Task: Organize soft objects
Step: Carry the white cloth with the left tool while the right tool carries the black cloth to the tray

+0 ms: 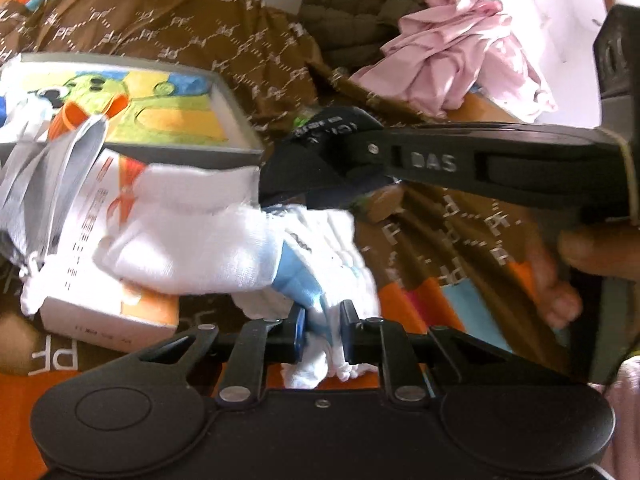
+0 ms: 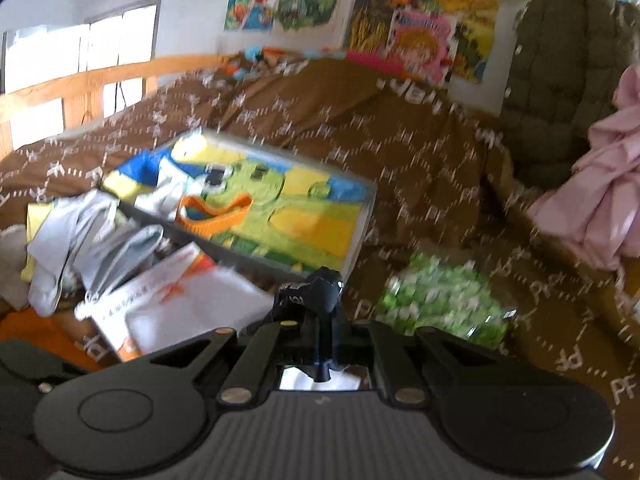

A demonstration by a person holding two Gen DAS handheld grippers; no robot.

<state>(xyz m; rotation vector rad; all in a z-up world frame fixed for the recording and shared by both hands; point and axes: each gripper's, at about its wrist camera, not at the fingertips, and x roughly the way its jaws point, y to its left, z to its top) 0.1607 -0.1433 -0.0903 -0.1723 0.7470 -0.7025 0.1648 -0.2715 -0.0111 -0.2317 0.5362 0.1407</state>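
Left wrist view, far left: crumpled grey and white cloths (image 1: 60, 168) draped over a flat white cardboard box with orange print (image 1: 100, 300), which lies on the brown letter-patterned bedspread (image 1: 248, 40). Behind them, an open grey-rimmed box with a green cartoon lining (image 1: 168, 108), an orange cloth piece (image 1: 76, 116) inside. Centre: white sock with light blue patch (image 1: 248, 248) stretched over the white box edge; left gripper (image 1: 322, 328) clamped on its bunched near end, fabric pressed between the 2 jaws. Just above, a black sock (image 1: 316, 160) pinched at the tip of the right gripper (image 1: 360, 152), which reaches in from the right edge, a hand's fingers (image 1: 592, 252) beneath it. Back right corner of bed: crumpled pink garment (image 1: 460, 48), olive quilted jacket (image 1: 360, 4) beside it. Right wrist view, blurred: right gripper's jaws together on the black sock, held above the bedspread; green-and-white packet (image 2: 440, 304) lies right of it.
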